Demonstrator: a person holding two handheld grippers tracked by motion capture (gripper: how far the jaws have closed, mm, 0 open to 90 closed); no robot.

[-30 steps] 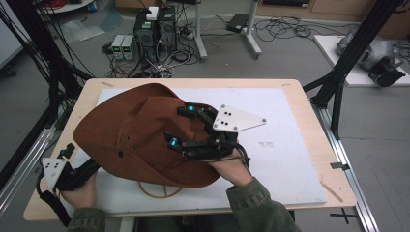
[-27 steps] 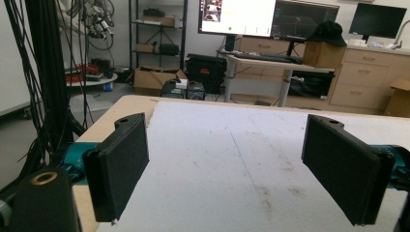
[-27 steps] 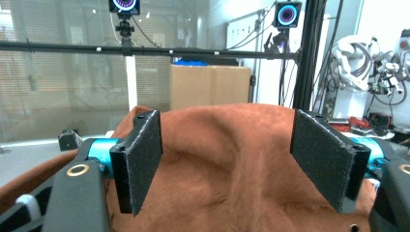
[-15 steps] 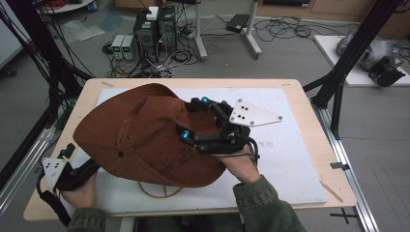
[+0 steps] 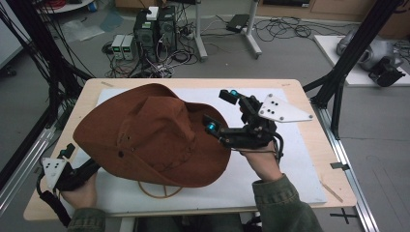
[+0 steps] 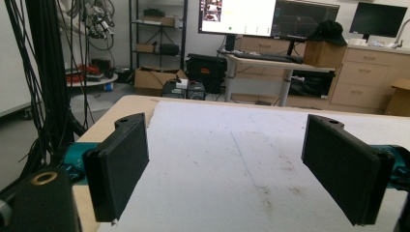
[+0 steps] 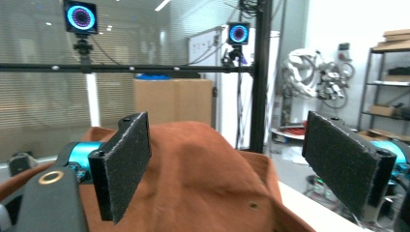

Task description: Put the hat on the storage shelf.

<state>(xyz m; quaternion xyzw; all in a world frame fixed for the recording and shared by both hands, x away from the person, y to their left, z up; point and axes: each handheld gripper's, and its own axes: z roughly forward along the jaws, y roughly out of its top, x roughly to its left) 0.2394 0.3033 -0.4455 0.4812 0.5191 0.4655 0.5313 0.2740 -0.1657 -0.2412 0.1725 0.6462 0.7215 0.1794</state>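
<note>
Resting on a white mat (image 5: 290, 159) that covers most of the wooden table (image 5: 319, 140), the brown hat (image 5: 150, 135) sits crown up toward the left half, over a tan ring stand (image 5: 162, 189) of which just the front arc peeks out under the brim. What the crown covers cannot be seen.

From the high view, the right gripper (image 5: 221, 108) hovers just off the hat's right brim, held in a hand with a green sleeve (image 5: 285, 205); its jaws stand wide apart with nothing between them, and they have just been opening. The left gripper (image 5: 67, 151) lies low at the near left corner, its tips at or under the hat's brim edge; from above its jaws are mostly hidden by the brim.

The left gripper view settles that: both black pads (image 6: 121, 164) are well apart, with bare mat between them and no hat in sight, looking across the table to desks and monitors (image 6: 237, 17) beyond. The right gripper view shows what the high view cannot: the hat's crown (image 7: 193, 169) seen level, between and beyond the open pads (image 7: 128, 159), with a small eyelet (image 7: 250, 205) on its side, though slightly blurred. The hat's lower edge is cut off at the bottom there.
</note>
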